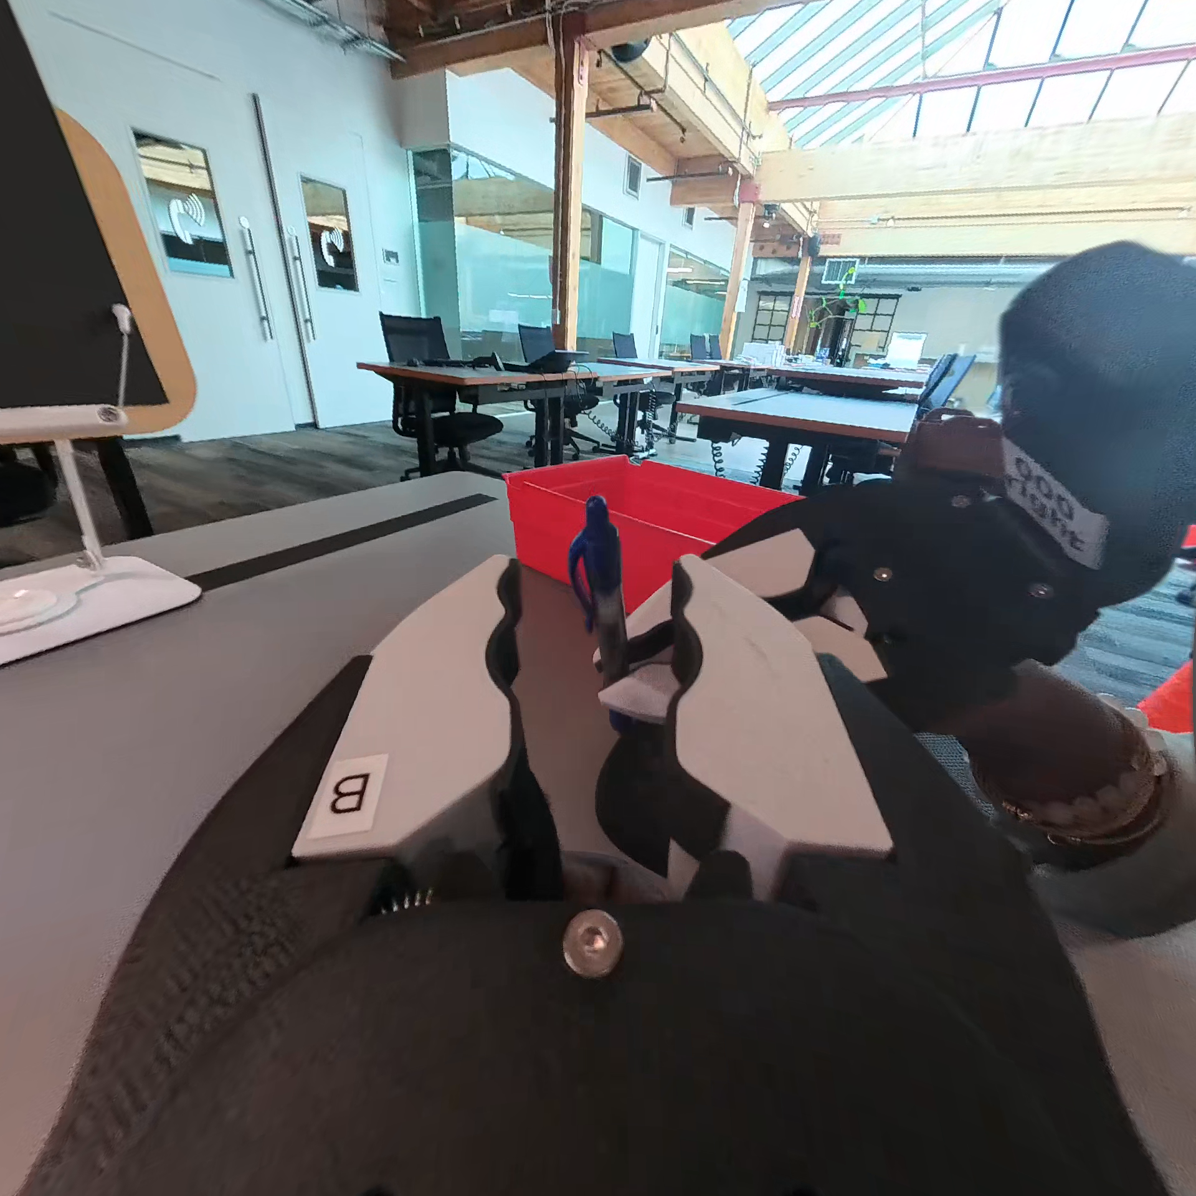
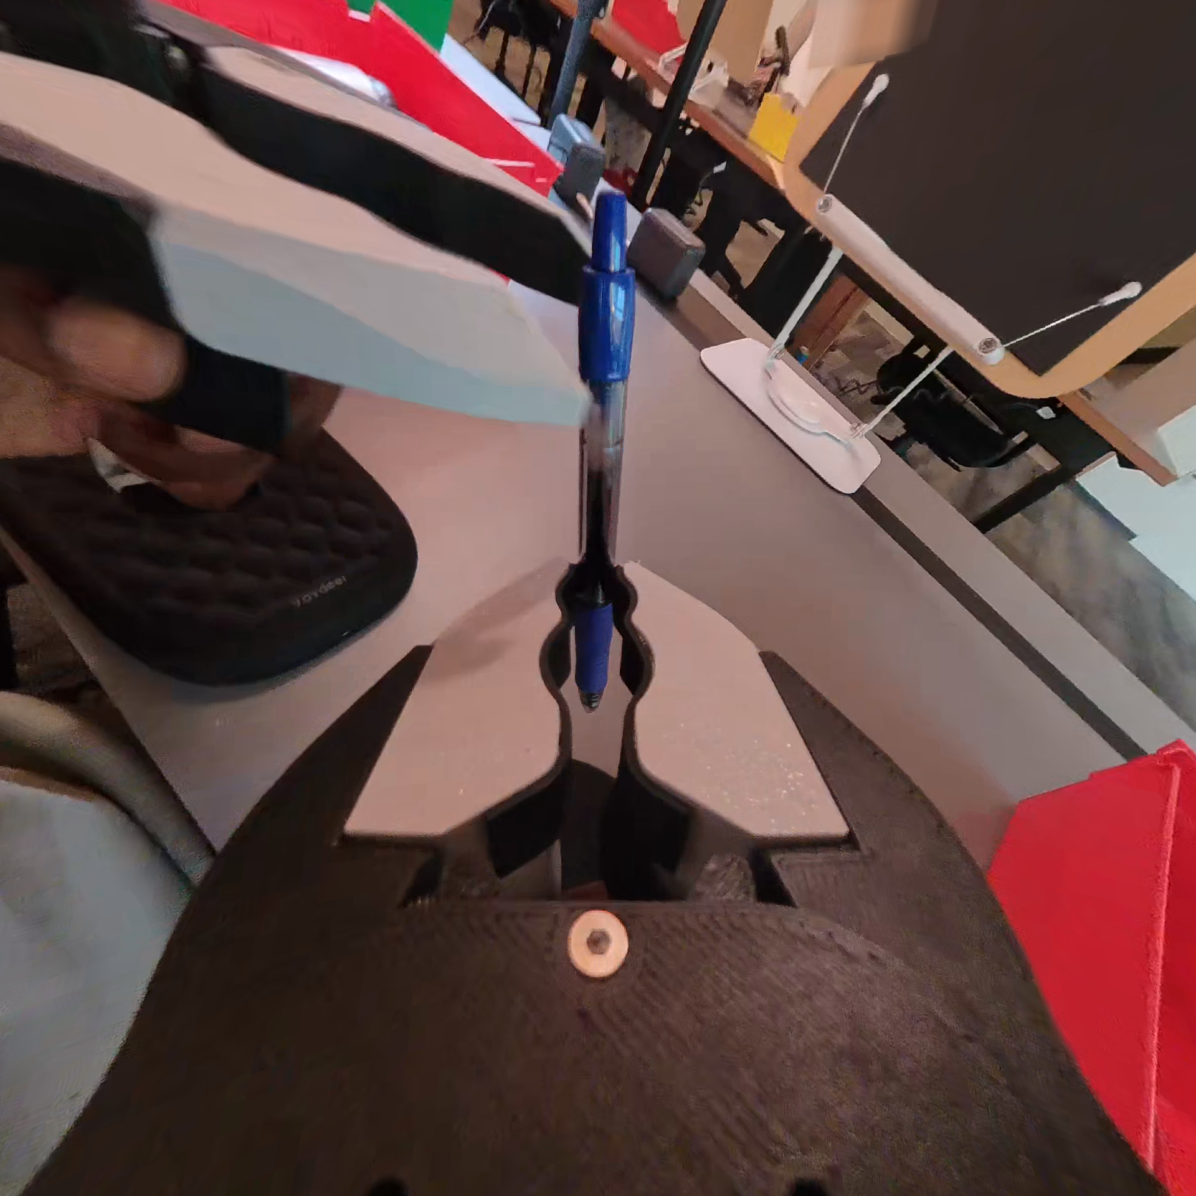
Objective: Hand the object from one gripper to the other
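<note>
A blue pen (image 1: 597,537) stands upright above the grey table (image 1: 194,712). My right gripper (image 2: 595,573) is shut on the pen (image 2: 605,310) at its blue grip, tip pointing back toward the camera. In the left wrist view the right gripper (image 1: 624,686) reaches in from the right and pinches the pen's lower end. My left gripper (image 1: 594,589) is open, one finger on each side of the pen's upper part. In the right wrist view the left gripper (image 2: 579,330) comes in from the upper left, and its near finger's tip is at the pen's barrel.
A red bin (image 1: 647,511) stands on the table just beyond the grippers, and also shows at the right wrist view's lower right (image 2: 1100,938). A white stand base (image 1: 84,602) sits on the left. A black padded mat (image 2: 213,582) lies under a hand (image 2: 97,362). Across from one pair of fingers to the other is roughly 6 cm.
</note>
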A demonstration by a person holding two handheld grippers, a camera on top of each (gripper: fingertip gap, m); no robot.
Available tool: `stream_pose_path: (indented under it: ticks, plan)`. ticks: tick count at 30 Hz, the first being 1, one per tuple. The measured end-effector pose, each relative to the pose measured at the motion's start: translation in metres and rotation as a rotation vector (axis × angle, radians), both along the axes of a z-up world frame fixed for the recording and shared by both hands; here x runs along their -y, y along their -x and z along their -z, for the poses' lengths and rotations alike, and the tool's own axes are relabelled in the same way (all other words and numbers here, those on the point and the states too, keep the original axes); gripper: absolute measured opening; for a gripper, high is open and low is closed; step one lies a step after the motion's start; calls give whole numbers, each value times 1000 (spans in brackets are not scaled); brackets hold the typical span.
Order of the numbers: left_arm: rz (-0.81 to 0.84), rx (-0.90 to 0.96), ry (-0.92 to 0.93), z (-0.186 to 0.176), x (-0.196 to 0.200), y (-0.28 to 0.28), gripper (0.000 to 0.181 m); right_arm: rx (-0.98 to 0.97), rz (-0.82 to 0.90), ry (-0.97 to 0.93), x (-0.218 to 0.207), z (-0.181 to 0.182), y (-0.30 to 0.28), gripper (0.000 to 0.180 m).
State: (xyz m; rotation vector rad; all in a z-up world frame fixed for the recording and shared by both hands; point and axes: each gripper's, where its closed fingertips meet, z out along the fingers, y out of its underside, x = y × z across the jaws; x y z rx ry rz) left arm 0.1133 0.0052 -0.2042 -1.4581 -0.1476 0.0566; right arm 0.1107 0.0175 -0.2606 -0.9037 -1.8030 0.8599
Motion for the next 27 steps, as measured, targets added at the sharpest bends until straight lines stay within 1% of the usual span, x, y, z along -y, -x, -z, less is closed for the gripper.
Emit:
stream_pose_path:
  ticks: [1, 2, 4, 7, 8, 10, 11, 12, 13, 14, 15, 17, 18, 19, 20, 23, 25, 27]
  plan:
    - [2, 8, -4, 2, -2, 0, 33, 7, -8, -13, 3, 2, -1, 10]
    - [-1, 18, -19, 2, -3, 0, 17, 11, -16, -21, 5, 2, -3, 10]
    - [7, 60, -60, 0, -1, 2, 17, -14, -19, -29, 6, 0, -2, 10]
    - [20, 177, -157, -9, 9, 12, 16, -133, -63, 10, 8, -16, -1, 13]
    - [15, 214, -199, -13, 14, 16, 16, -167, -76, 22, 9, -19, -1, 25]
    - [28, 292, -268, -19, 21, 22, 16, -194, -86, 8, 8, -18, 0, 38]
    - [44, 336, -297, -20, 24, 24, 17, -201, -85, -15, 8, -16, 1, 44]
    - [59, 377, -322, -21, 26, 25, 16, -211, -84, -47, 7, -14, 2, 45]
    - [78, 408, -339, -21, 27, 25, 16, -233, -87, -83, 8, -14, 3, 43]
    - [103, 436, -348, -21, 27, 24, 16, -266, -84, -122, 7, -16, 3, 30]
    - [121, 464, -357, -20, 27, 24, 16, -296, -82, -163, 7, -18, 3, 11]
    - [137, 437, -336, -16, 27, 23, 17, -272, -97, -226, 7, -16, 0, 11]
    - [127, 374, -306, -13, 28, 23, 18, -244, -105, -245, 6, -15, -1, 11]
    - [96, 269, -258, -10, 29, 24, 31, -230, -108, -273, 2, -15, -3, 11]
    - [31, 120, -177, -4, 31, 29, 40, -226, -89, -316, -5, -16, -4, 11]
    - [-283, -454, 109, 10, 43, 48, 65, -195, -14, -499, -27, -16, -6, 11]
    - [-390, -781, 265, 14, 41, 44, 65, -154, -8, -558, -30, -11, -7, 11]
    - [-431, -1060, 386, 21, 30, 34, 61, -119, -27, -579, -28, -5, -8, 11]
